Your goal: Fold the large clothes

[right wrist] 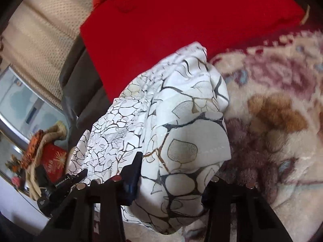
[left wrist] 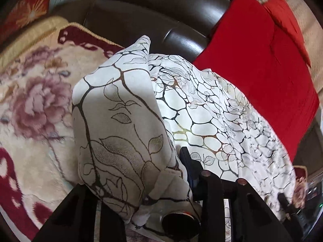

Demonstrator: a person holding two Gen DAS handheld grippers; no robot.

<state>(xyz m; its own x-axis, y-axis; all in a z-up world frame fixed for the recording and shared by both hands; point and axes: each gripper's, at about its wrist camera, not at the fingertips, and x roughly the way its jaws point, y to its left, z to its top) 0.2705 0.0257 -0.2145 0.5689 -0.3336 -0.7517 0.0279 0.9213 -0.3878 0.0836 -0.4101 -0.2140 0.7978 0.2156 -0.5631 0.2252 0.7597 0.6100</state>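
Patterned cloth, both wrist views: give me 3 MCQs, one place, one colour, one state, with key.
1. What lies just beyond the patterned cloth?
A. red garment
B. blue towel
C. green mat

2. The cloth's ground colour is:
A. yellow
B. white
C. black

3. The right gripper is:
A. open, away from the cloth
B. holding a box
C. shut on the cloth

Key: A, the red garment spreads behind it on the floral blanket; B, white with dark vein lines; C, cloth bunches between its fingers, as in the left gripper.
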